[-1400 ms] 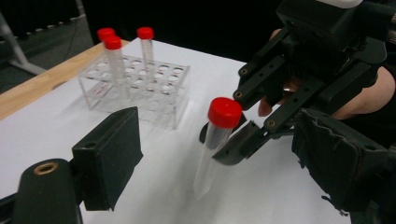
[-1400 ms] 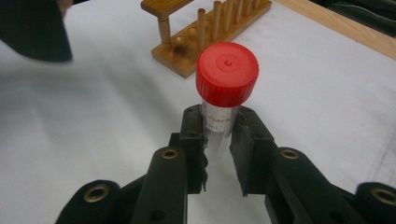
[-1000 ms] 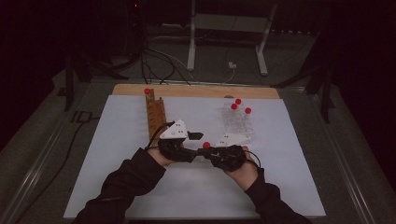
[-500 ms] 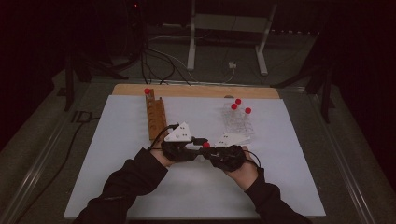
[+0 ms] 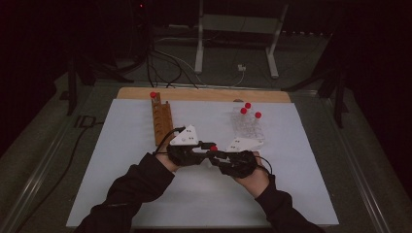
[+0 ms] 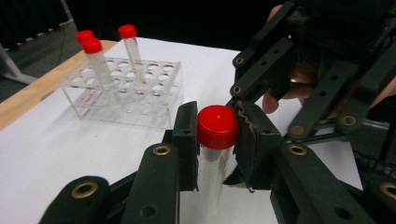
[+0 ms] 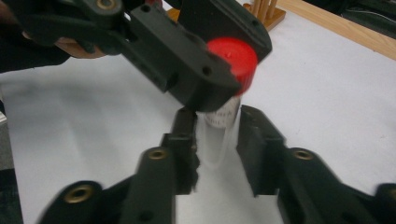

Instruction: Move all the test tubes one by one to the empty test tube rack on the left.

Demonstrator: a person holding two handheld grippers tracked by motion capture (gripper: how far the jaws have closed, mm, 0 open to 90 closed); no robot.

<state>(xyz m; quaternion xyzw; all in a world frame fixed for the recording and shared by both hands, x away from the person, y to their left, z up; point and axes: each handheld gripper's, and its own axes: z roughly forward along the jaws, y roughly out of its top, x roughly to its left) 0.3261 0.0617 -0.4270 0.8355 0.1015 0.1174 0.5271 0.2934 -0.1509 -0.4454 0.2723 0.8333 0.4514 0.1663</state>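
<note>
Left gripper view: a clear plastic tube (image 6: 212, 172) with a red screw cap (image 6: 217, 126), probably light, stiff and slippery, stands above the white worktop (image 6: 56, 154), clamped just under the cap by the left tongs (image 6: 215, 144). The right tongs (image 7: 217, 149), opening, flank its lower body, pads apparently just clear.

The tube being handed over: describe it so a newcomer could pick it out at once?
On the white mat, look near the front middle, where the left gripper and right gripper meet. The red-capped clear tube stands between their fingers, the one tube off the table, unlike those in the clear rack.
</note>
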